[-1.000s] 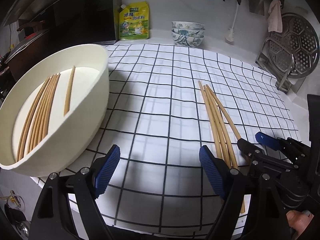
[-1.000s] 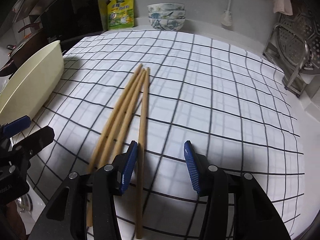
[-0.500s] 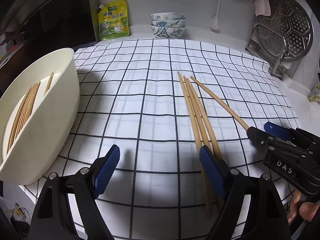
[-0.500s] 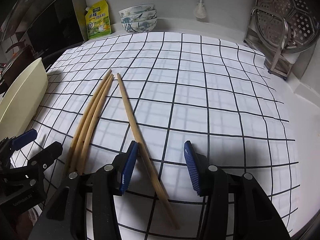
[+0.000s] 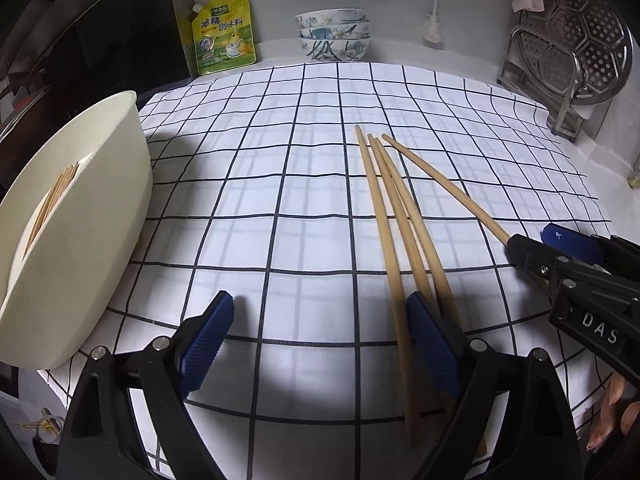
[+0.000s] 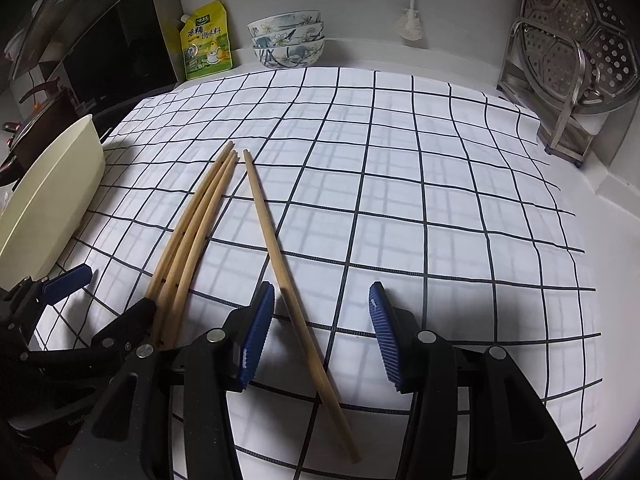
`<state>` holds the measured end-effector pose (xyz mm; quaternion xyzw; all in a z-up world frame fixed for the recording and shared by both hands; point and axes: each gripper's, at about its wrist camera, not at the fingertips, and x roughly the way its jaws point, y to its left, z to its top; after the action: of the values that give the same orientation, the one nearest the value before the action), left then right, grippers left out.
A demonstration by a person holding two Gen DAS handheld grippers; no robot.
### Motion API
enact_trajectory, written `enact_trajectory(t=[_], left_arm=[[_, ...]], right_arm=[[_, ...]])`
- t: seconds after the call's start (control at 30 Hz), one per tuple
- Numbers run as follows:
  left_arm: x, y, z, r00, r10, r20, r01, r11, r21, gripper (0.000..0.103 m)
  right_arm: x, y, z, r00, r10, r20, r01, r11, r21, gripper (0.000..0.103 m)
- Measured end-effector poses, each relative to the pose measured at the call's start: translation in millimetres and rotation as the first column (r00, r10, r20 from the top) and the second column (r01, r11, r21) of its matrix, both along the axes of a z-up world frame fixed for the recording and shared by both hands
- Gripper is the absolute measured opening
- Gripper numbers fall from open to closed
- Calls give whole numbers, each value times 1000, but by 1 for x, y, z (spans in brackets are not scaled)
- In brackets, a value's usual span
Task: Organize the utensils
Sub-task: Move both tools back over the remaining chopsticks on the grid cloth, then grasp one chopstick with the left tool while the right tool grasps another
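Note:
Three wooden chopsticks (image 5: 390, 216) lie bundled on the checked cloth (image 5: 280, 160); a fourth chopstick (image 5: 440, 188) angles off to their right. My left gripper (image 5: 320, 340) hovers low over the bundle's near ends. Its jaws are opening, its right finger is over the sticks, and nothing is pressed between the pads. The single chopstick (image 6: 280, 256) lies between the parted pads of my right gripper (image 6: 320, 336), ungripped. The bundle (image 6: 192, 232) and left gripper (image 6: 100, 300) show to its left. A cream oval tray (image 5: 88, 220) at left holds several chopsticks (image 5: 52, 200).
A yellow pouch (image 5: 224, 32) and stacked bowls (image 5: 334, 36) stand at the back. A steel rack with a perforated steamer plate (image 5: 576, 48) is at the back right. A dark pot (image 6: 44, 108) sits beyond the tray. Fingers of a hand (image 5: 612, 420) show lower right.
The left gripper has moved right, from beside the tray to over the bundle, and opened a little wider. The fourth chopstick has swung away from the bundle and now lies between the right gripper's pads.

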<state>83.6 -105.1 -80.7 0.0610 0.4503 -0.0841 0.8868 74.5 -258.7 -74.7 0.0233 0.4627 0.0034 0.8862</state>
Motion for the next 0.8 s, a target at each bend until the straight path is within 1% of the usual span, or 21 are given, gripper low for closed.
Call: enact_trajectory(t=[0.2, 0.3, 0.37, 0.4, 0.43, 0.47, 0.5, 0.57, 0.6, 0.63, 0.67, 0.8], left_arm=[[16, 0, 1, 1000, 13, -12, -14, 1000, -7, 85], [21, 0, 1, 1000, 14, -10, -14, 1000, -18, 79], [23, -1, 1, 1000, 15, -1, -15, 1000, -22, 70], [23, -2, 2, 1000, 13, 4, -13, 1000, -22, 67], [23, -4, 2, 1000, 6, 7, -6, 1000, -28, 58], [24, -5, 3, 1000, -3, 6, 3, 999, -38, 49], [23, -7, 3, 1000, -7, 8, 8, 999, -37, 45], [22, -11, 4, 1000, -28, 9, 28, 999, -38, 25], [22, -12, 5, 999, -36, 8, 36, 999, -37, 20], [21, -13, 5, 999, -43, 5, 43, 998, -36, 10], [21, -13, 5, 999, -45, 4, 45, 998, -32, 8], [21, -9, 5, 999, -42, -6, 41, 998, -39, 7]], right_arm=[[5, 8, -2, 1000, 9, 2, -9, 999, -53, 47], [9, 12, -4, 1000, 18, -3, -18, 997, -70, 47], [11, 14, -5, 1000, 22, -1, -22, 997, -71, 47], [11, 15, -5, 1000, 25, 0, -25, 997, -72, 42], [12, 16, -5, 1000, 31, 2, -31, 997, -72, 39], [12, 17, -5, 999, 39, 6, -38, 997, -70, 31], [11, 19, -4, 999, 44, 7, -44, 996, -75, 21], [12, 22, -4, 998, 57, 6, -56, 995, -77, 11], [11, 23, -4, 998, 56, 6, -56, 995, -78, 9], [11, 22, -3, 998, 56, 6, -55, 996, -74, 9], [11, 20, -3, 999, 54, 6, -53, 997, -63, 8], [9, 13, -2, 999, 38, 9, -38, 999, -15, 6]])
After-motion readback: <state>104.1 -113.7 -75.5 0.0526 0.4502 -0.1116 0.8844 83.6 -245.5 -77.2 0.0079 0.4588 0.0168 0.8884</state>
